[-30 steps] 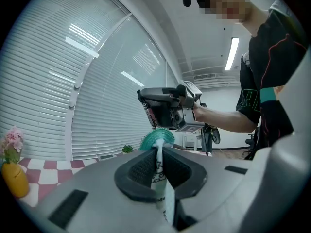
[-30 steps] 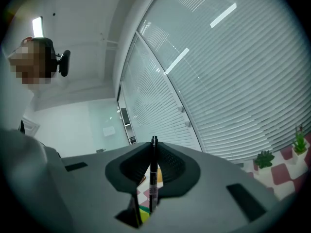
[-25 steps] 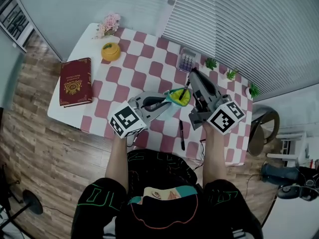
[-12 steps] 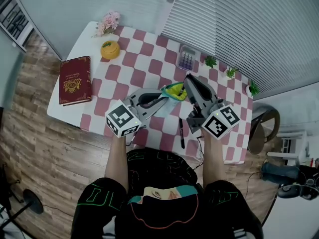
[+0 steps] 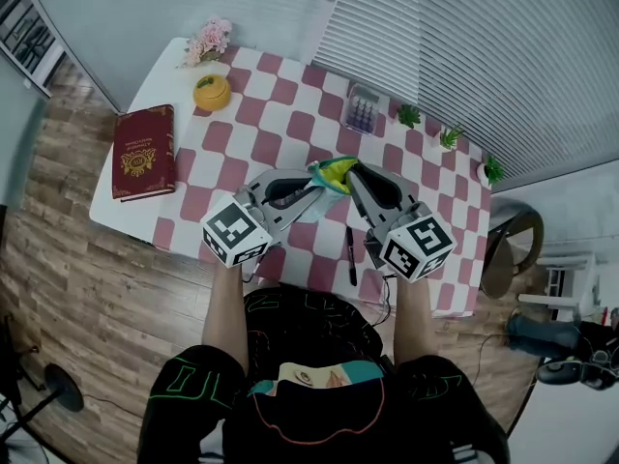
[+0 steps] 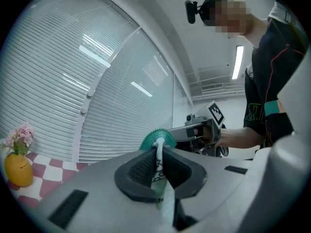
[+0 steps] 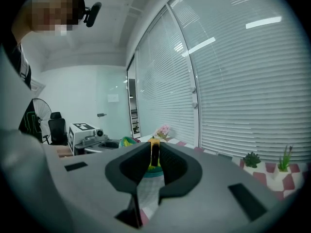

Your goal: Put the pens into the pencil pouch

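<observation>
The left hand-held gripper (image 6: pixel 156 169) pinched the rim of the pencil pouch (image 5: pixel 334 171), keeping its mouth just left of the right hand-held gripper (image 7: pixel 154 168), which clamped a pen (image 7: pixel 154 149) upright, pointing down at that mouth.

The pencil pouch (image 5: pixel 329 174) hangs over the middle of the tabletop (image 5: pixel 290 100). Its left edge sits between the fingers of the left gripper (image 5: pixel 311 186). The right gripper (image 5: pixel 354 176) is at its right, a pen (image 7: pixel 154 154) between its fingers. A second pen (image 5: pixel 350 256) lies on the tabletop in front of the pouch, a calculator (image 5: pixel 363 112) behind it. Far left of the pouch lies a book (image 5: pixel 143 151). Behind-left stand a pot (image 5: pixel 212 93) and flowers (image 5: pixel 210 39), and behind-right three small plants (image 5: pixel 449 139).
</observation>
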`<action>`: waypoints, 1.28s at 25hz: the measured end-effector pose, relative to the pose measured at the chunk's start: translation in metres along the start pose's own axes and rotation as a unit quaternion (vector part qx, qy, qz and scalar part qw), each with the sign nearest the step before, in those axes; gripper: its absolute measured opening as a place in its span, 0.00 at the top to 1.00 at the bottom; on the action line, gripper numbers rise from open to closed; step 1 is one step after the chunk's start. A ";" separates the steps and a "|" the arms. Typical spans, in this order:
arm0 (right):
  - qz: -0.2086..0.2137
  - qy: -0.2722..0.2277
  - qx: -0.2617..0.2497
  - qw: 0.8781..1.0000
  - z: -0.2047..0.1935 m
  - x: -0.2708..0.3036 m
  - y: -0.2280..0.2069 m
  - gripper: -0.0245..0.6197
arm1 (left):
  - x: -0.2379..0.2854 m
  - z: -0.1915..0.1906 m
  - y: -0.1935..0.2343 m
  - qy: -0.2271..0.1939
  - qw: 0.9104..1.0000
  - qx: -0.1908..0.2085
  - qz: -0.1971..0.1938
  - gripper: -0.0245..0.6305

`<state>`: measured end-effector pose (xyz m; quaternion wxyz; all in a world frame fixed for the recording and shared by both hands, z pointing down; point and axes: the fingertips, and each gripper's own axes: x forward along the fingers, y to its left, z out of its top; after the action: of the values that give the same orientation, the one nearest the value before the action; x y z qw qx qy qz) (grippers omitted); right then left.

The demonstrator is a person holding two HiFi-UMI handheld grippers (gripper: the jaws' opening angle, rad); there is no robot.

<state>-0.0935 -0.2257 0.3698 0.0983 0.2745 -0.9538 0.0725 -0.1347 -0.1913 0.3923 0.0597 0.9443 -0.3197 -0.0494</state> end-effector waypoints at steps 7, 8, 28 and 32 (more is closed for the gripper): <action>-0.013 -0.026 0.017 0.999 0.008 -0.014 -0.012 0.84 | 0.000 0.000 0.001 0.001 1.000 0.000 0.006 0.93; -0.017 -0.029 0.019 0.999 0.009 -0.016 -0.014 0.84 | 0.000 0.000 0.001 0.001 1.000 0.000 0.006 0.93; -0.101 0.134 0.074 0.983 -0.087 -0.047 -0.055 0.96 | 0.002 -0.030 -0.009 0.018 0.999 -0.036 -0.004 0.93; -0.106 0.194 0.111 0.969 -0.128 -0.050 -0.056 0.96 | 0.003 -0.044 -0.016 0.036 0.999 -0.035 -0.008 0.93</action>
<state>-0.0031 -0.2222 0.4874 0.2570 0.3638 -0.8681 0.2191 -0.1168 -0.1774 0.4336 0.1040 0.9454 -0.3076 -0.0268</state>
